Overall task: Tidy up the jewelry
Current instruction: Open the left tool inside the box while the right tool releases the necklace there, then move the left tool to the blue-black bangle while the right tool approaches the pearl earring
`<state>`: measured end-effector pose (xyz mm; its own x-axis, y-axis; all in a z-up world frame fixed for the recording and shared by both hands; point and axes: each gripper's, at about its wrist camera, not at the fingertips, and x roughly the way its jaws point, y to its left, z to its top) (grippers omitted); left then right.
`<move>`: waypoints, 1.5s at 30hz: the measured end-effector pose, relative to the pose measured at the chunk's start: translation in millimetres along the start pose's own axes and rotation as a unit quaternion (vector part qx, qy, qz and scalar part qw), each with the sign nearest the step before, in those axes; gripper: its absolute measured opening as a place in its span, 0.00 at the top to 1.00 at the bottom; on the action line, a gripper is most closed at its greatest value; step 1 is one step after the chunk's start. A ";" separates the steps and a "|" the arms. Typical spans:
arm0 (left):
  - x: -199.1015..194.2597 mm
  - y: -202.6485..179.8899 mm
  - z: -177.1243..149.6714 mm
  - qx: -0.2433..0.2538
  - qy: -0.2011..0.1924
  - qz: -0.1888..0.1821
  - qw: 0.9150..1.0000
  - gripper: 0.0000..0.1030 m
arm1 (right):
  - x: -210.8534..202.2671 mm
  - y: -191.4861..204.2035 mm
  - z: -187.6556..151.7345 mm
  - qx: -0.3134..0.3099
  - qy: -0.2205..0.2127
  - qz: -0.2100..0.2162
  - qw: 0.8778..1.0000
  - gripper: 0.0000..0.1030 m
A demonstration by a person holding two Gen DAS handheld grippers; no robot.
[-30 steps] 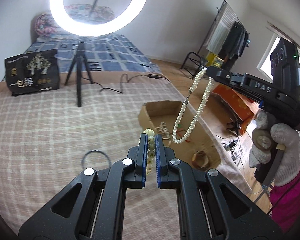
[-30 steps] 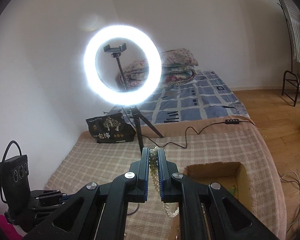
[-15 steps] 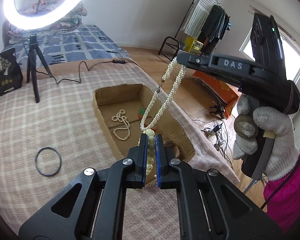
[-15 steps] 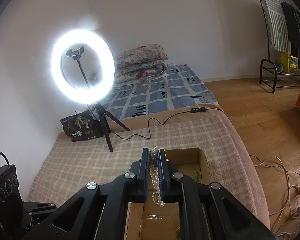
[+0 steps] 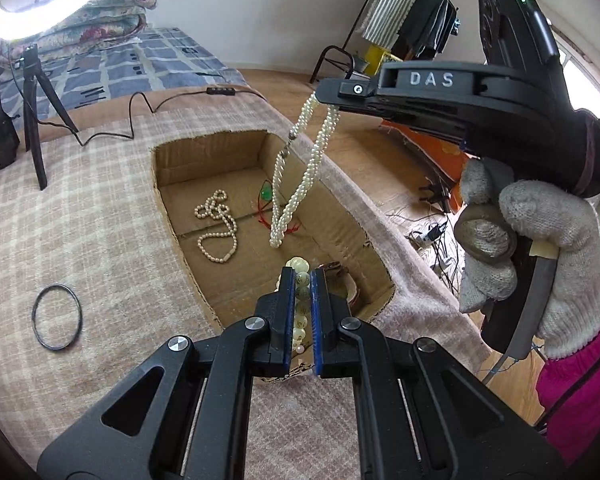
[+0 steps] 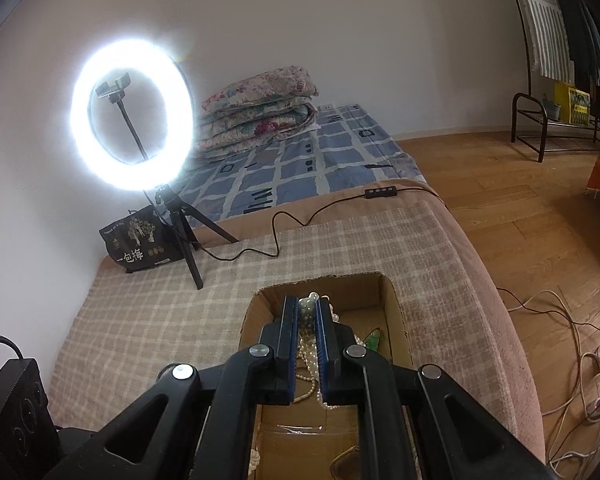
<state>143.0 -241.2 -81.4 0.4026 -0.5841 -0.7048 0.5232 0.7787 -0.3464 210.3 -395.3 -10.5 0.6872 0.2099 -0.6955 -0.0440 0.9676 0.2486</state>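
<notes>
Right tongs [image 5: 327, 94] grip the pearl necklace [image 5: 296, 184], dangling straight down into the cardboard box [image 5: 204, 152]; left tongs [image 5: 302, 280] pinch a bead bracelet [image 5: 300, 276]

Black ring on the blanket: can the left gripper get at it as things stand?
Probably not yet. The black ring lies in the open on the blanket with nothing over it, but the left gripper has its jaws shut on a bead bracelet above the cardboard box.

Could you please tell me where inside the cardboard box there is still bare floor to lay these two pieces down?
Bare floor lies at the cardboard box's far end, between its back wall and the pearl strand. The middle is crowded: that strand, a red-corded green pendant, and a bangle near the front.
</notes>
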 end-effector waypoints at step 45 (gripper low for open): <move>-17.6 31.2 -11.5 0.005 0.009 0.049 0.999 0.42 | 0.3 8.9 -5.5 0.021 -0.024 -0.053 0.998 0.09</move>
<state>143.7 -204.0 -86.9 0.4390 -0.5014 -0.7456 0.4896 0.8293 -0.2693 206.1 -385.9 -12.3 0.7203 0.0980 -0.6867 0.0607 0.9773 0.2031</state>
